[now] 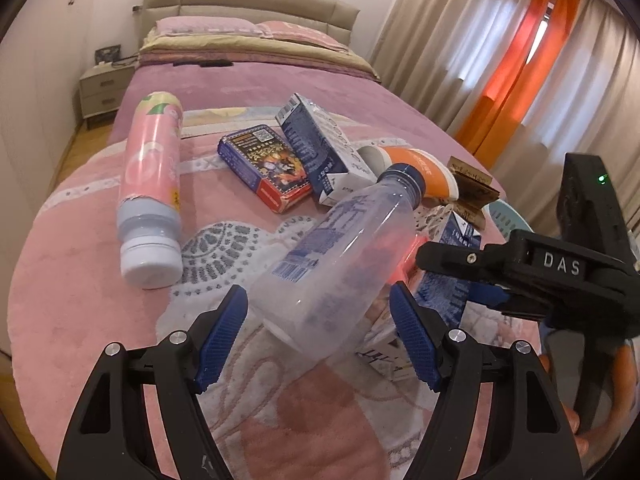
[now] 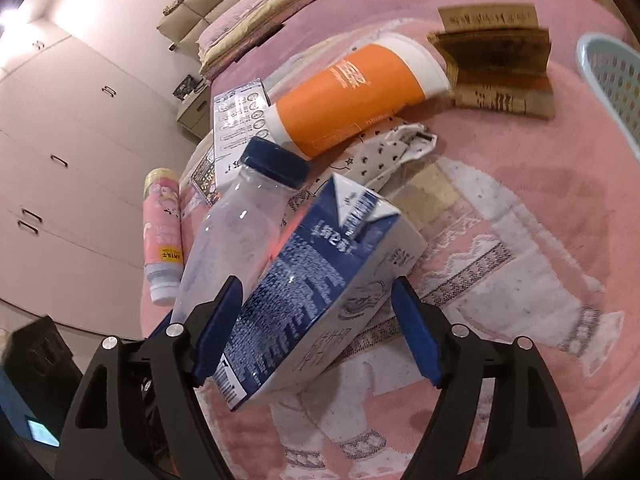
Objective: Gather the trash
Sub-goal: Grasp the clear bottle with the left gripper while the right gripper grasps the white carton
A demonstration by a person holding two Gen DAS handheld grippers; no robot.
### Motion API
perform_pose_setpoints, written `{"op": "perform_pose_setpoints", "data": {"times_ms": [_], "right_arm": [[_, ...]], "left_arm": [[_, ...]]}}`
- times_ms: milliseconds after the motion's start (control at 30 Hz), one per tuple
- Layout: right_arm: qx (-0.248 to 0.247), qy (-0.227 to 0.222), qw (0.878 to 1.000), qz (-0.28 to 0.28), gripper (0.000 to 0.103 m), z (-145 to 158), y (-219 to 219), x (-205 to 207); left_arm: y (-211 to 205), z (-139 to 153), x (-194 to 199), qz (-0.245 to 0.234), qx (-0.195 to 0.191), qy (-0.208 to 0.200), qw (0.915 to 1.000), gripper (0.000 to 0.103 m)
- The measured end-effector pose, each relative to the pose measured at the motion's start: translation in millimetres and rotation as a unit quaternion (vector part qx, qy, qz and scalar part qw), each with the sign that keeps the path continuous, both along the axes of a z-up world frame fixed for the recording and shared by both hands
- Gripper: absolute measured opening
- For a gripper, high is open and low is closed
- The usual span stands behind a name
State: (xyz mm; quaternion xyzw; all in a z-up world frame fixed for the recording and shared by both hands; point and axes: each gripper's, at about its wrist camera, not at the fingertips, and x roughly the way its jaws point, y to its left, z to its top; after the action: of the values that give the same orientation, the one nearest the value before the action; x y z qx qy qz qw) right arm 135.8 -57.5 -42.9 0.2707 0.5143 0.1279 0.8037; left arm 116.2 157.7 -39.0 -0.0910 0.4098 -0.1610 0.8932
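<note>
Left tongs (image 1: pixel 320 336) stand apart w/ the clear bottle (image 1: pixel 332 260) lying between the blue pads, base toward the tongs, blue cap pointing away & slightly right; no firm clamp visible, gaps show both sides. Right tongs (image 2: pixel 320 328) also apart, straddling the blue-white carton (image 2: pixel 312 292), which sits tilted between the pads; left pad looks touching or nearly so, right pad clear of it. Carton lies just right of the clear bottle, touching it. In left view the right tongs come in from the right, tips beside the bottle's shoulder.

Beyond both tongs on the pink blanket (image 1: pixel 80 264): orange cup (image 2: pixel 352 100) on its side, a 2nd carton (image 1: pixel 320 152) leaning, a dark card box (image 1: pixel 264 168) left of that, brown paper packets (image 2: pixel 500 64) far right. Pink bottle (image 1: pixel 150 192) lies well left of the left tongs, cap nearest. Light-blue basket (image 2: pixel 612 80) rim at far right of the right tongs.
</note>
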Motion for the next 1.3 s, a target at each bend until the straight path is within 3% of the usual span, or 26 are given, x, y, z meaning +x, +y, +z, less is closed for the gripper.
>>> {"op": "perform_pose_setpoints", "data": {"times_ms": [67,200,433,533,600,733,800,900,1000,1133,1233,1300], "right_arm": [[0.011,-0.001,1.0,0.004,0.071,-0.3,-8.3,1.2],[0.0,-0.02,1.0,0.024,0.057,8.7,-23.7,-2.0],[-0.074,-0.056,0.993,0.074,0.054,27.2,-40.0,-14.1],[-0.132,-0.081,0.984,0.085,0.054,38.7,-45.6,-19.7],[-0.161,-0.091,0.979,0.084,0.054,40.6,-53.5,-21.6],[-0.134,-0.089,0.984,0.077,0.054,33.2,-82.4,-23.0],[-0.116,-0.078,0.988,0.064,0.054,27.4,-96.6,-21.2],[-0.086,-0.071,0.992,0.051,0.054,21.0,-104.2,-30.4],[-0.079,-0.083,0.992,0.054,0.054,22.8,-91.4,-41.9],[-0.095,-0.107,0.989,0.041,0.054,27.1,-72.6,-54.9],[-0.122,-0.123,0.984,0.033,0.054,29.5,-63.4,-59.2],[-0.131,-0.126,0.983,0.032,0.054,29.3,-58.7,-60.6]], "left_arm": [[0.5,-1.2,2.2,0.0,0.008,0.003,1.0,0.071],[-7.2,-0.5,11.7,-0.005,0.027,0.008,0.9996,0.073],[-39.4,2.3,32.1,-0.01,0.118,0.024,0.9927,0.078],[-49.8,3.9,30.0,-0.023,0.135,0.021,0.9904,0.08],[-54.4,4.5,24.2,-0.04,0.126,0.028,0.9908,0.078],[-64.6,8.8,-4.3,-0.105,0.051,0.041,0.9924,0.076],[-73.5,12.3,-17.0,-0.127,0.05,0.037,0.9899,0.076],[-79.0,17.8,-21.9,-0.118,0.067,0.028,0.9904,0.077],[-73.2,24.5,-8.7,-0.088,0.055,0.021,0.9943,0.081],[-73.0,11.6,28.1,-0.046,0.026,0.065,0.9965,0.082],[-76.1,1.4,45.7,-0.042,0.015,0.09,0.9949,0.079],[-76.7,-3.5,50.5,-0.038,0.009,0.098,0.9944,0.069]]}}
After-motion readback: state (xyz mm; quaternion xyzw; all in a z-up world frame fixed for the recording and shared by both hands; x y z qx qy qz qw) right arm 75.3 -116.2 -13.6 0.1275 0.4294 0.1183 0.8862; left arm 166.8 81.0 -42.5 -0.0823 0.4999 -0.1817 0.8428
